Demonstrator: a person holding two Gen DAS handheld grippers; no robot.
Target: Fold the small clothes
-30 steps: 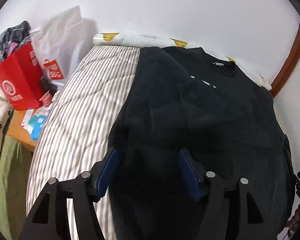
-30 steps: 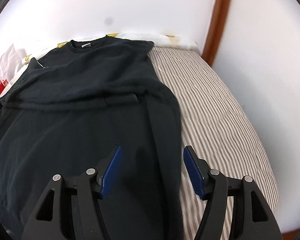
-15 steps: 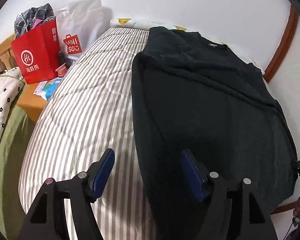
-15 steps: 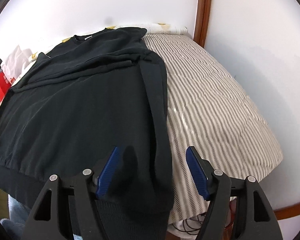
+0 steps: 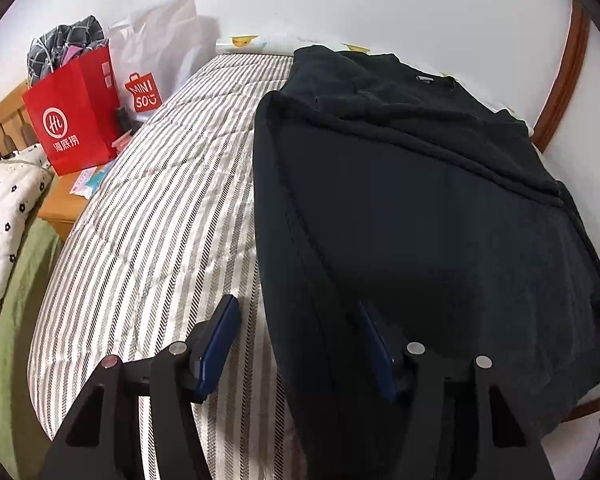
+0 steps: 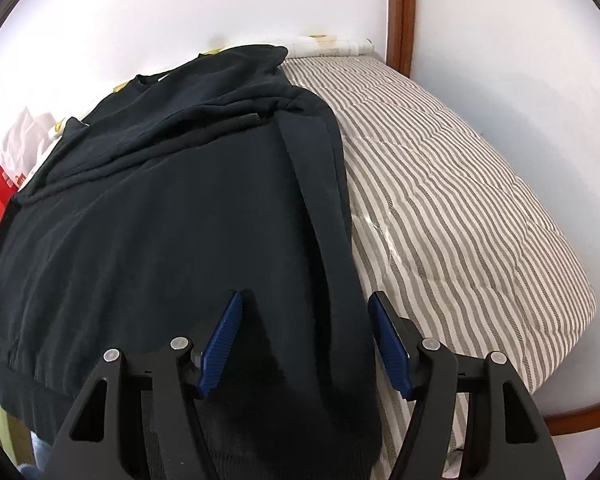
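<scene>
Sweatshirt (image 5: 420, 208), black, lies spread on the striped bed (image 5: 160, 220) — left tongs (image 5: 300, 334) closing astride its near left edge, right tongs (image 6: 306, 330) closing, pads clear, over its right edge.

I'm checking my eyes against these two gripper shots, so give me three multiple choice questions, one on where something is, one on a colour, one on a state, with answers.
1. Where does the black sweatshirt lie?
A. on the striped bed
B. on the floor
C. in the red bag

2. What colour are the gripper pads?
A. green
B. blue
C. white

3. How are the sleeves?
A. spread wide
B. hanging off the bed
C. folded in over the body

Answers: 1 A, stripes show on both sides of it; 2 B, both views show blue; 3 C, folded edges run along both sides.
</scene>
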